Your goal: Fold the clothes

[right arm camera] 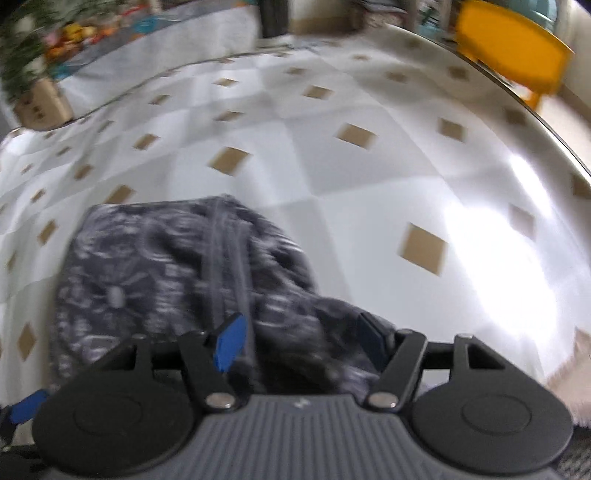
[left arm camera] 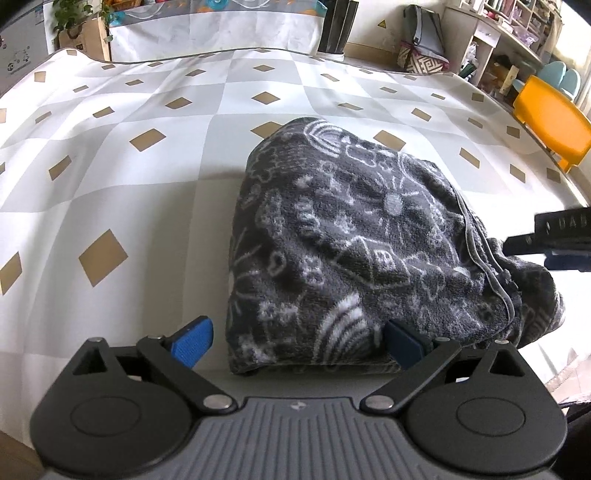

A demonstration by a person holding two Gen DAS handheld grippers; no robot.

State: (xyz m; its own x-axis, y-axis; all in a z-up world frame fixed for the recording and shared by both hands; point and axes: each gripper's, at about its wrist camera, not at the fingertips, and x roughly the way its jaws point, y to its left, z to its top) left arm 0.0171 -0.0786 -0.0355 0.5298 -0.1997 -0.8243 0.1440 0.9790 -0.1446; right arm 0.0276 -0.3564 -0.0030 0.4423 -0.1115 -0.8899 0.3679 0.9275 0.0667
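Each camera rides just behind its own blue-padded fingers and looks steeply down, close over the checked tablecloth (left arm camera: 155,110), the left gripper (left arm camera: 299,339) and the blurred right gripper (right arm camera: 301,343) both taking in the dark patterned garment (left arm camera: 351,236) and the orange chair (left arm camera: 554,122) beyond.

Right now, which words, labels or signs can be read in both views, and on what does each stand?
"DAB", cut off by the picture edge: on the black body of the right tool.
Yellow triangle sign: on the pale board behind the table; symbol too small to read.
Right wrist view: blurred, nothing readable.
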